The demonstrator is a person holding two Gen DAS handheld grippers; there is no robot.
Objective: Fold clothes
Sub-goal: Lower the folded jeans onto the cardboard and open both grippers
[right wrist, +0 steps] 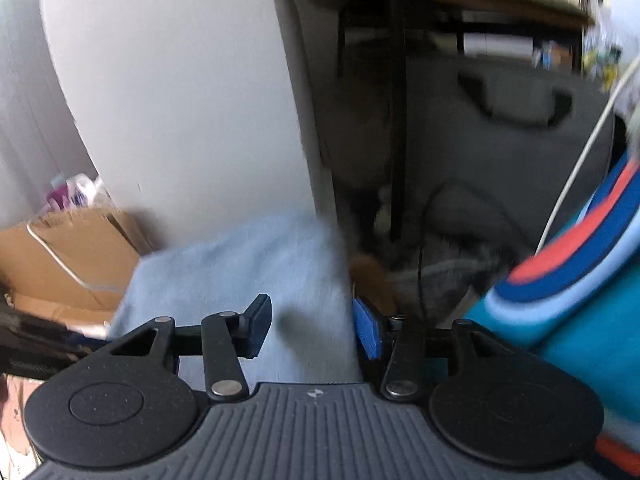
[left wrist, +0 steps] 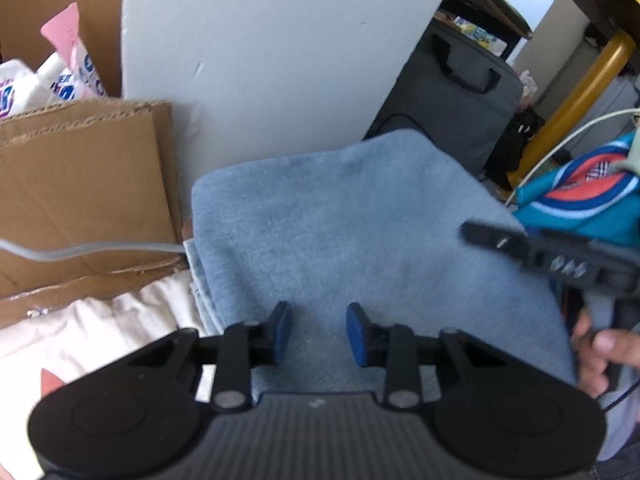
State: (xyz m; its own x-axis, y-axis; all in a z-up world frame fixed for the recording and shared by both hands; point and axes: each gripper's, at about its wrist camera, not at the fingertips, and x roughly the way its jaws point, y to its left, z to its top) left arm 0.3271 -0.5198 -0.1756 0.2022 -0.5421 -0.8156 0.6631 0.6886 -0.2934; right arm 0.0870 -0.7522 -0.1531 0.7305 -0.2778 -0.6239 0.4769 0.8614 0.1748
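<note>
Hovering over the folded blue cloth [left wrist: 360,240], the left tongs [left wrist: 319,330] stand parted with nothing between the pads, and the cloth's nap shows plainly in the gap; the right tongs [right wrist: 312,326] are likewise released, spread over the cloth's right-hand edge and gripping nothing. The cloth itself sits as a thick, squared-off stack, with a cardboard box [left wrist: 80,192] just to its left, a pale wall panel [left wrist: 280,40] behind it, a white sheet [left wrist: 100,328] by its near left corner, and a teal garment with orange and blue bands [left wrist: 580,200] off to its right. What the cloth rests on is hidden under it (a tabletop or a bed, I cannot tell which). In the left wrist view the right tool's black frame is seen at the cloth's right edge, with the person's hand [left wrist: 596,356] wrapped round its handle. Judging from this, the fold looks done or nearly so, and the risk now lies in careless withdrawal: a pad could snag the plush top layer and drag it askew, undoing the neat edges. The layered left edge, near the grey cable [left wrist: 80,250], looks loosest and most likely to slip. The white cord [right wrist: 580,152] beside the teal garment could also catch the right tool.
</note>
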